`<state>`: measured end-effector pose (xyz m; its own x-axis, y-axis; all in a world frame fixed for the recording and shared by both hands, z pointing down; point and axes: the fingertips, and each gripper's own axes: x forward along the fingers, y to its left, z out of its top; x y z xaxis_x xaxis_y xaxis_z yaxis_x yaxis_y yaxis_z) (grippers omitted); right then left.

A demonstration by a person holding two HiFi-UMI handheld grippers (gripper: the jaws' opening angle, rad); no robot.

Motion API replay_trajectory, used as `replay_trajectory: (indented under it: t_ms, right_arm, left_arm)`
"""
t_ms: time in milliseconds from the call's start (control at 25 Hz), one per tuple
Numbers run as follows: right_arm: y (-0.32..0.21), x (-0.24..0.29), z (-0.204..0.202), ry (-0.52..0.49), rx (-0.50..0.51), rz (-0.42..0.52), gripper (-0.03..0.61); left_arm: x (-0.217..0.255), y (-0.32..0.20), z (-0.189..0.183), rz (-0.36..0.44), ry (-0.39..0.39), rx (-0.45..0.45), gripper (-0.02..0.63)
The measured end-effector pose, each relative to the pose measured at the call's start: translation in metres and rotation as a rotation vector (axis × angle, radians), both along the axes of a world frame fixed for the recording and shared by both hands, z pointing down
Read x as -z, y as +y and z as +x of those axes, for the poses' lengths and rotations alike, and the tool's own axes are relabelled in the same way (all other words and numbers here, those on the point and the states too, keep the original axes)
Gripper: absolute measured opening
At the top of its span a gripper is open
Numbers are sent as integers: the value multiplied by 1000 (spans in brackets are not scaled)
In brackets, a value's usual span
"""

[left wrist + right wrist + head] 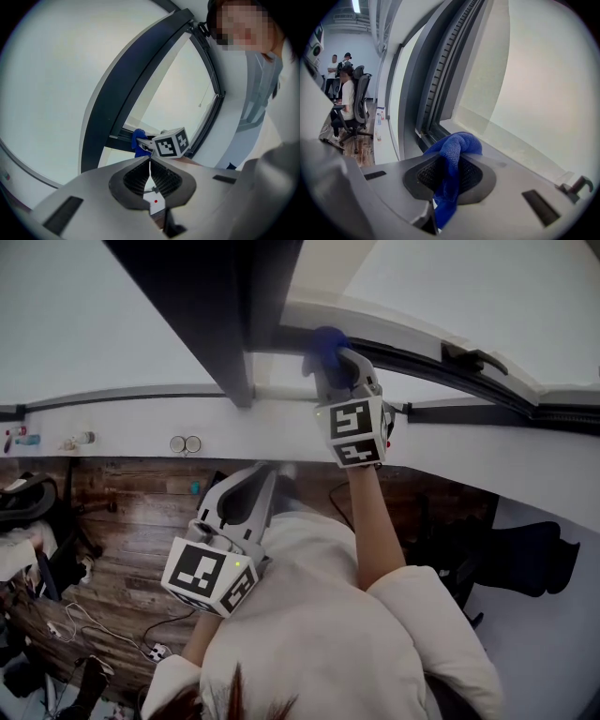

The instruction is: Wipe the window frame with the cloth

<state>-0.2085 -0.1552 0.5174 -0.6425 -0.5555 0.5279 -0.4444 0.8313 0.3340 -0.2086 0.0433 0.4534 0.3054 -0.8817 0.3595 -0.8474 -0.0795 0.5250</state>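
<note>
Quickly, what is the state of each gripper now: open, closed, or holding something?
Left gripper: closed, nothing between the jaws.
Right gripper: closed on the blue cloth.

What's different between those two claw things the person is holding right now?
The right gripper is clamped on a blue cloth; the left gripper is shut with nothing between its jaws. The right gripper is up at the window frame, with the cloth against it, while the left gripper hangs lower, away from it. Both share the same grey two-jaw build.
</note>
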Motion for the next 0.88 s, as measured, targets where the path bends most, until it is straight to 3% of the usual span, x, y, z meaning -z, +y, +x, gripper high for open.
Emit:
replay_trajectory:
  t_ms: [360,880]
  right_arm:
    - [-4,0,6,-37,-11,-9,60]
    - [-11,0,28,-59,-59,-12,60]
  left_arm:
    - [-10,-17,-21,-34,-77,6,11]
    - [-13,-26,15,-42,-42,-93,11]
